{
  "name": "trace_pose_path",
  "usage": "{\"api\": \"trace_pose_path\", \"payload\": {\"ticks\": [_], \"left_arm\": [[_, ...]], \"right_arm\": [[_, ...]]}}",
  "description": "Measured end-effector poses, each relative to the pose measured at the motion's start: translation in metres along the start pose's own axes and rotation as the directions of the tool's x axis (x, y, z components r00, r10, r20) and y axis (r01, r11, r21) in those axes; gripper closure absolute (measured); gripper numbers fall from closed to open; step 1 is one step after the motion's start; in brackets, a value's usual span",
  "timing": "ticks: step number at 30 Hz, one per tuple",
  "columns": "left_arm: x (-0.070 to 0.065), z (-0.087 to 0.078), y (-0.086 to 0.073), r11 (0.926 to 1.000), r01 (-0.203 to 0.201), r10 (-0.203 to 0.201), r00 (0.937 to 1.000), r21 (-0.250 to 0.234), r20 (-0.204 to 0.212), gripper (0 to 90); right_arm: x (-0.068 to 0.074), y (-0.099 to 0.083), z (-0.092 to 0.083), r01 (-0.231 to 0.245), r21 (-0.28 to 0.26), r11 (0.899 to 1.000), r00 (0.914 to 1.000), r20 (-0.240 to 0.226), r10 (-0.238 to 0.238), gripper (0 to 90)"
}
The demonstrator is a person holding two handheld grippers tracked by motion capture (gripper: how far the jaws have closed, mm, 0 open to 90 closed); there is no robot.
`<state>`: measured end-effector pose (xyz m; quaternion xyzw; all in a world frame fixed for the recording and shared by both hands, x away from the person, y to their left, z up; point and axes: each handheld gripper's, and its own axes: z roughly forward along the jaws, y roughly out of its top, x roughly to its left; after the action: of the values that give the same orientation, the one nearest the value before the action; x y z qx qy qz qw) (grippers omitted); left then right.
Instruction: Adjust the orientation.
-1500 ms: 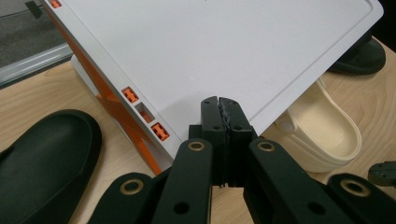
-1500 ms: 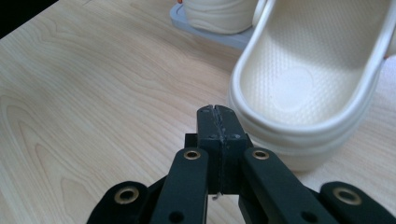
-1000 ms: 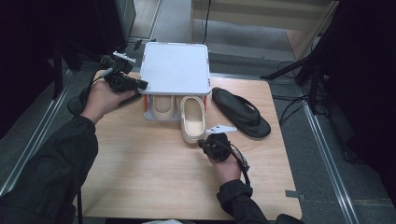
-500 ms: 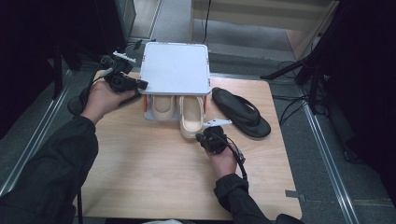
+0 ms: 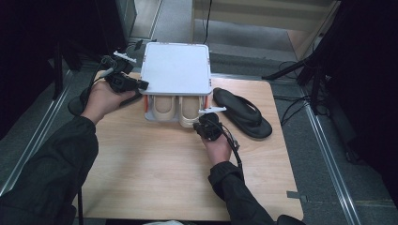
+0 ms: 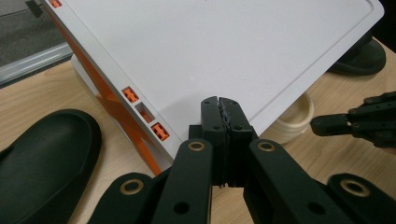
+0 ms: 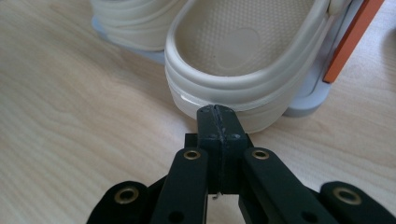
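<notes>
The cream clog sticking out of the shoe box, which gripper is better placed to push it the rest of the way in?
Probably the right gripper: its shut jaws sit at the cream clog heel. The left gripper rests by the shoe box lid.

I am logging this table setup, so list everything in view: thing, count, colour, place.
Shoe box: one, white with orange side struts, at the far middle of the table, open at its near side.
Clogs: two, cream, side by side inside the box, heels sticking out toward the person.
Sandals: two, black; one right of the box in the high view, another on the table beside the box in the left gripper view.
Table: one, light wood.
Left gripper: one, black, fingers shut, at the box's left edge.
Right gripper: one, black, fingers shut, tips against the heel of the right-hand clog.
Sleeves: two, dark.
</notes>
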<state>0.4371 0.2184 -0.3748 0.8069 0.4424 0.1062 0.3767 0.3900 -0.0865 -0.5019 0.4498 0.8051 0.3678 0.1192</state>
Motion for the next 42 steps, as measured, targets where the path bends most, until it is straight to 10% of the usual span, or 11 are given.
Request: {"api": "trace_pose_path", "payload": {"ticks": [19,29,35,42], "left_arm": [[0.000,0.000,-0.001,0.9998,0.016,-0.016,0.9999,-0.009,0.001,88.4],[-0.009,-0.017,-0.001,0.9983,0.051,-0.050,0.9986,-0.030,0.018,50.1],[-0.010,-0.032,-0.010,0.9976,0.050,-0.050,0.9987,-0.048,0.006,42.0],[-0.008,-0.043,-0.028,0.9962,0.059,-0.061,0.9979,-0.064,-0.021,41.6]], "right_arm": [[-0.001,0.014,0.013,-0.045,-0.025,0.999,0.9989,-0.015,0.045,89.9],[0.006,0.001,-0.020,-0.016,-0.103,0.995,0.9957,-0.093,0.006,72.2],[0.007,-0.006,-0.031,-0.022,-0.102,0.995,0.9854,-0.170,0.004,55.9],[0.010,-0.021,-0.041,0.009,-0.111,0.994,0.9784,-0.204,-0.032,57.9]]}}
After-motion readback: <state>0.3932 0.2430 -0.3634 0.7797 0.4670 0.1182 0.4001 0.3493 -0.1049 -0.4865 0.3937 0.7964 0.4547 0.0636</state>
